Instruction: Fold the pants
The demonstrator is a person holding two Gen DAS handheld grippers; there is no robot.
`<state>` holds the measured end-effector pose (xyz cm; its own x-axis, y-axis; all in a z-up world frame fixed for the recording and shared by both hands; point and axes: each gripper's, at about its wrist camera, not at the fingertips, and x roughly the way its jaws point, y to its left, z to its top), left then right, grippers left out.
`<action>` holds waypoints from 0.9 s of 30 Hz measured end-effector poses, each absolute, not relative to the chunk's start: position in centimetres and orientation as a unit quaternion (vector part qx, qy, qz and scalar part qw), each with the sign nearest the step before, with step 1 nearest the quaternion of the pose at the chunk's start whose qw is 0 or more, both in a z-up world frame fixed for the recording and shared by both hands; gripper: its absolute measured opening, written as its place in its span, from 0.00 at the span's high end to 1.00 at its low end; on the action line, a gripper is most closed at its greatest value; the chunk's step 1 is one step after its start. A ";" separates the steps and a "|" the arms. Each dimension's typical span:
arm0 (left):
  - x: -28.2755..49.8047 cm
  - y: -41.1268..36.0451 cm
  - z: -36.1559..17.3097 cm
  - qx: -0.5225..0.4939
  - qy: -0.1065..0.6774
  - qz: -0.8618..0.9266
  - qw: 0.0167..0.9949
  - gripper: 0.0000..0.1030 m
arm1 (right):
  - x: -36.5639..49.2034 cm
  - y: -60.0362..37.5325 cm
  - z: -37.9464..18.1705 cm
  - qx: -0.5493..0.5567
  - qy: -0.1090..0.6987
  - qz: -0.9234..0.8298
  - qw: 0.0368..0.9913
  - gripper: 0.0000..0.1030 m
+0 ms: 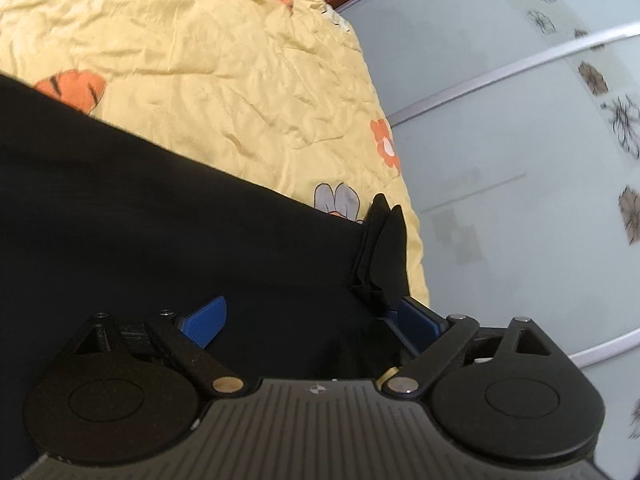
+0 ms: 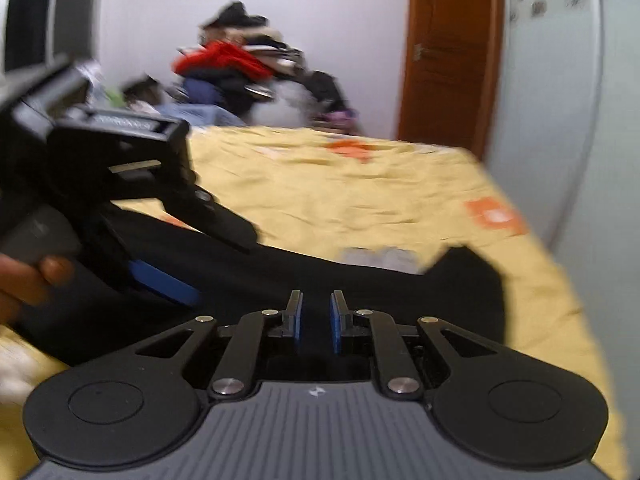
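Pants point(image 1: 160, 220): black, spread flat across the near part of the bed point(image 1: 200, 60), running toward its right edge; one layered end point(image 1: 380, 248) stands bunched up by that edge
Progress: judged early to middle; the cloth looks doubled at the bunched end, but no tidy finished fold shows, and how many folds are in I cannot tell
Left gripper point(image 1: 316, 320): jaws wide, blue pads either side of the dark cloth, the right pad point(image 1: 420, 316) close to the bunched end; nothing pinched that I can see
Right gripper point(image 2: 316, 316): jaws narrow, low over the pants point(image 2: 360, 280); whether cloth sits between the pads I cannot tell, the view is blurred
Left: likely bring one end over the other and flatten
Edges: right side of the bed drops off just beside the bunched end, with a pale wardrobe door point(image 1: 500, 120) beyond
Room: plenty of bare yellow sheet point(image 2: 340, 184) beyond the pants toward the far side; clothes pile point(image 2: 240, 60) well apart at the back
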<state>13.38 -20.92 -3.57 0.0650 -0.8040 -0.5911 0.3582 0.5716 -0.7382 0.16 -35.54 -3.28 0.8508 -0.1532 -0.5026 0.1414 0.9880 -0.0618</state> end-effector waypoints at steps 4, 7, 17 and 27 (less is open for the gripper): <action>13.1 -21.2 -3.5 -0.184 0.535 -0.413 0.714 0.09 | -0.8 -37.1 -3.9 0.002 0.278 -0.136 0.951 0.36; 13.3 -21.1 -3.8 -0.182 0.537 -0.411 0.714 0.09 | -1.4 -36.9 -4.3 -0.026 0.289 -0.138 0.947 0.36; 13.2 -21.1 -3.5 -0.171 0.536 -0.405 0.721 0.09 | 3.0 -34.5 -6.7 -0.251 0.344 -0.191 0.884 0.49; 14.6 -23.5 -3.8 -0.220 0.565 -0.434 0.667 0.09 | 3.5 -34.6 -7.2 -0.293 0.313 -0.165 0.888 0.94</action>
<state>14.57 -23.52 -3.84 -0.0135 -0.8270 -0.5621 0.3299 0.5270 -0.7832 3.49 -34.65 -7.24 0.7499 -0.4768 -0.4586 0.1108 0.7739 -0.6235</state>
